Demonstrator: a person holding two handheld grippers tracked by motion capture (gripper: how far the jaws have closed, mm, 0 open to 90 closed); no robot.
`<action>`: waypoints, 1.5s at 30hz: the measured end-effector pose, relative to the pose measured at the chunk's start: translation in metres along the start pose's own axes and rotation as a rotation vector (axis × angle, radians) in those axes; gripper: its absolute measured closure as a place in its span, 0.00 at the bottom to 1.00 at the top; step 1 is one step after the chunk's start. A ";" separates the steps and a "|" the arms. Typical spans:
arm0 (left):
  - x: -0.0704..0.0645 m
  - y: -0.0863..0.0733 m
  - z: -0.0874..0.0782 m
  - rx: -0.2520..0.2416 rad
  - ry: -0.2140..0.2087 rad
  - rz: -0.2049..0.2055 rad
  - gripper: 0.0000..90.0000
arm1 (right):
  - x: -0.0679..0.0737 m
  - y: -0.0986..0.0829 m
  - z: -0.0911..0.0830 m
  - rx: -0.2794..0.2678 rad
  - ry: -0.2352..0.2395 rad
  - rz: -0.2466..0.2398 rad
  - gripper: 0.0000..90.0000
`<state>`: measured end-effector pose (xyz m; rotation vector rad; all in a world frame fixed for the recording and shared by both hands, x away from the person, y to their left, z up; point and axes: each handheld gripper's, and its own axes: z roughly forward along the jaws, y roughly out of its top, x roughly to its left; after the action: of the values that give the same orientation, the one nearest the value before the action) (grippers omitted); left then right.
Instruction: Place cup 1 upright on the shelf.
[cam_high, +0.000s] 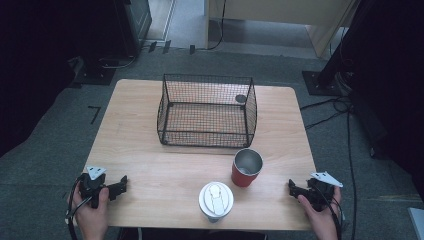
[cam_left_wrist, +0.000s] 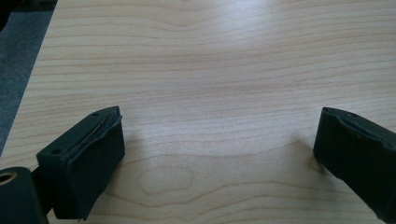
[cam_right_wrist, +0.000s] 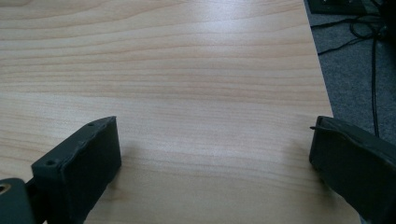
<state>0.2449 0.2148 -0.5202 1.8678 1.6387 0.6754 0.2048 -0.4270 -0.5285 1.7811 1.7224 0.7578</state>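
Note:
A red cup (cam_high: 246, 168) with a shiny metal inside stands upright, open, right of the table's middle. Just left of it and nearer the front edge stands a second cup closed by a white lid (cam_high: 216, 199). Behind them sits a black wire basket (cam_high: 207, 110) with nothing inside. My left gripper (cam_high: 119, 186) rests at the front left corner, its jaws wide apart over bare wood (cam_left_wrist: 219, 116). At the front right corner my right gripper (cam_high: 294, 188) is open too, with bare wood (cam_right_wrist: 210, 116) between its jaws.
The wooden table (cam_high: 135, 130) ends close beside each gripper. A small dark round thing (cam_high: 241, 98) lies behind the basket's far right corner. Grey carpet, cables (cam_high: 330, 107) and black stand bases (cam_high: 320, 82) surround the table.

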 end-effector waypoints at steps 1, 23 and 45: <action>-0.001 0.000 0.000 0.000 0.006 -0.007 0.03 | 0.001 0.000 0.000 0.000 -0.003 0.004 0.02; -0.004 0.002 0.003 0.006 0.011 -0.012 0.00 | 0.032 0.016 -0.032 -0.111 0.034 -0.078 0.05; -0.005 0.002 0.003 0.007 -0.005 0.009 0.00 | 0.081 0.042 -0.064 -0.199 0.153 -0.172 0.05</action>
<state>0.2477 0.2094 -0.5205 1.8814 1.6330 0.6689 0.1901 -0.3478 -0.4518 1.4546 1.8016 0.9736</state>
